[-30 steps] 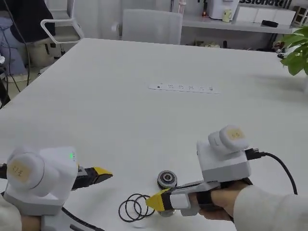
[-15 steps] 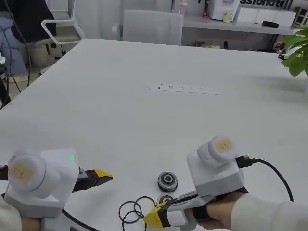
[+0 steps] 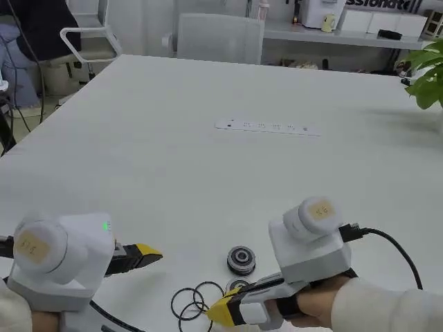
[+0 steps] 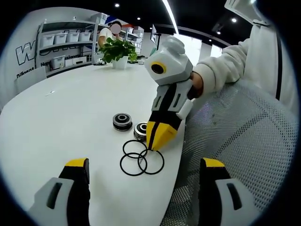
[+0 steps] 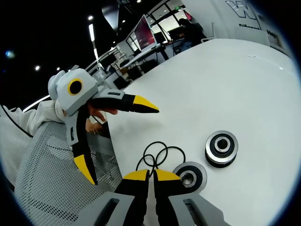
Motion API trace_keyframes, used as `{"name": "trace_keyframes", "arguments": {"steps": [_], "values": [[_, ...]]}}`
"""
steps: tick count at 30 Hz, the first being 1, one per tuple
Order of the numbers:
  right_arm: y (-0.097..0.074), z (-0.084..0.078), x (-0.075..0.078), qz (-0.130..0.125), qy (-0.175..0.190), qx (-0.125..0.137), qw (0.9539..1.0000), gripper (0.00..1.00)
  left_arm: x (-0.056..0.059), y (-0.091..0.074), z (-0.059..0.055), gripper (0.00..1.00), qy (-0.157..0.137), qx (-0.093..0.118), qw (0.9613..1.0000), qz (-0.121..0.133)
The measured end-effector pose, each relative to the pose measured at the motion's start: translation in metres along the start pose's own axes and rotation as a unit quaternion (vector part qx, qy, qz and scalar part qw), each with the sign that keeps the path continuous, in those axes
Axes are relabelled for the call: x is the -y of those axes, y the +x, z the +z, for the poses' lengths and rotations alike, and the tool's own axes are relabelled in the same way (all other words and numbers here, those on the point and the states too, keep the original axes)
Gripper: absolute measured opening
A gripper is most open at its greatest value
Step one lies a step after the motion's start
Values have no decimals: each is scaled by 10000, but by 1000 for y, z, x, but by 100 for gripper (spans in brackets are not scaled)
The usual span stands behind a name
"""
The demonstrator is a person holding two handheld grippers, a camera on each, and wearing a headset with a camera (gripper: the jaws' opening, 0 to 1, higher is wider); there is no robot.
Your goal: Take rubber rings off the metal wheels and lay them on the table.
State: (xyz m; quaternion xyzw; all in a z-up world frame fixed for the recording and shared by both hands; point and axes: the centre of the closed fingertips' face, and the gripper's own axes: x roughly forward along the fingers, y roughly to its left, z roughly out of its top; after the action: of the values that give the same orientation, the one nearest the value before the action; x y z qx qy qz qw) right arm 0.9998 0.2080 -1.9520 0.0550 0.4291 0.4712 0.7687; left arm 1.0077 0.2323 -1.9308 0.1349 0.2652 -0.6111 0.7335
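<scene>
3 thin black rubber rings (image 3: 193,301) lie overlapped on the smooth white table (image 3: 208,159) nr its front edge, 2 round metal wheels (image 3: 241,259) just beside them. R gripper (image 5: 150,175), jaws pressed together, has its yellow tip at the rings and partly hides the nearer wheel in head view. L gripper (image 4: 144,162) jaws spread wide; flat white power strip (image 3: 266,127) lies well beyond.

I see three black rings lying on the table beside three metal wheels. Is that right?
Not quite. There are two metal wheels, not three. The left gripper view shows a far wheel and a near wheel side by side. The three black rings do lie on the table beside them.
</scene>
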Motion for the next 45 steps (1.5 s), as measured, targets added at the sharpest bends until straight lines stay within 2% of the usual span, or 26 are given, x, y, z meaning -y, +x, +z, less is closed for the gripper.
{"name": "trace_keyframes", "arguments": {"steps": [17,22,30,34,45], "values": [[-1,3,0,-31,-155,7,9999,1,-1,0,1,96,-23,23,10000,7],[-1,6,-6,2,-487,24,9988,7,-1,0,1,96,-32,37,10000,9],[0,4,-6,-42,-834,-64,9965,8,-1,0,1,95,-43,30,10000,15],[-1,8,-6,-92,-1072,13,9942,14,-1,0,1,95,-52,42,10000,24],[-5,14,-2,-175,-1112,117,9936,15,0,0,2,94,-58,43,10000,27]]}}
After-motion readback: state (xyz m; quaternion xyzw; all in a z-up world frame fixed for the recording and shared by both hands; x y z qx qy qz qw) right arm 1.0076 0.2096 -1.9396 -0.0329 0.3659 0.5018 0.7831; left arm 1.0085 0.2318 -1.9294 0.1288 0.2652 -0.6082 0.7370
